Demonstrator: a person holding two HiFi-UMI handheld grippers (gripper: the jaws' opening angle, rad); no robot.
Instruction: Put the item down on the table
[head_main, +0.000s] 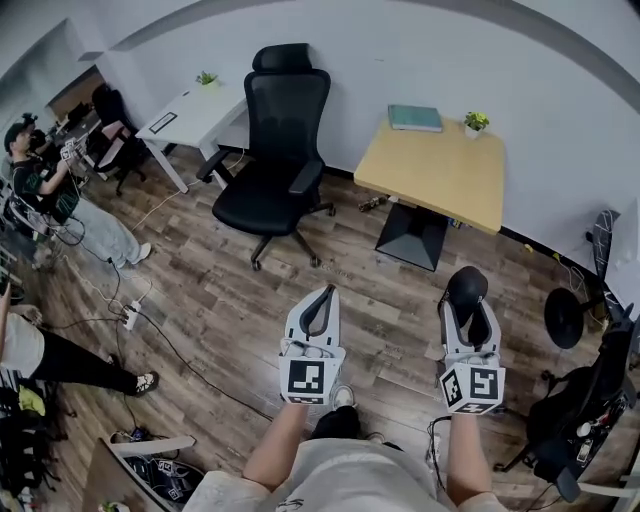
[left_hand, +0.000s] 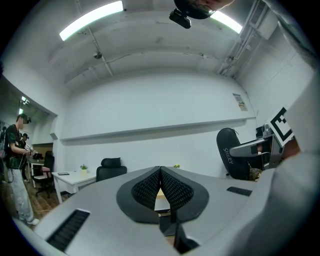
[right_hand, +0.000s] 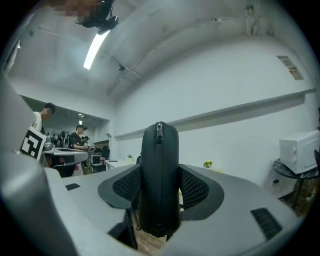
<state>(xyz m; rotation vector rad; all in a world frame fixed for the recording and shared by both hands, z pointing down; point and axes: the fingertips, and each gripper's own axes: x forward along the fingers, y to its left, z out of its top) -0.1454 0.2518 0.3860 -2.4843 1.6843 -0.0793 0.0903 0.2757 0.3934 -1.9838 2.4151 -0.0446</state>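
Note:
A black zippered case (head_main: 464, 287) stands upright between the jaws of my right gripper (head_main: 469, 312), which is shut on it. In the right gripper view the case (right_hand: 160, 165) fills the gap between both pads, zipper pull at the top. My left gripper (head_main: 321, 300) is held beside it, shut with nothing in it; its pads (left_hand: 150, 187) meet at the tips. The case (left_hand: 231, 159) also shows at the right of the left gripper view. The light wooden table (head_main: 440, 172) stands ahead against the wall, well beyond both grippers, which are held over the wood floor.
On the table lie a teal book (head_main: 414, 118) and a small potted plant (head_main: 476, 123). A black office chair (head_main: 276, 165) stands left of it, a white desk (head_main: 192, 115) further left. People (head_main: 45, 185) and cables (head_main: 150, 330) are at the left; a black fan (head_main: 570, 315) is at the right.

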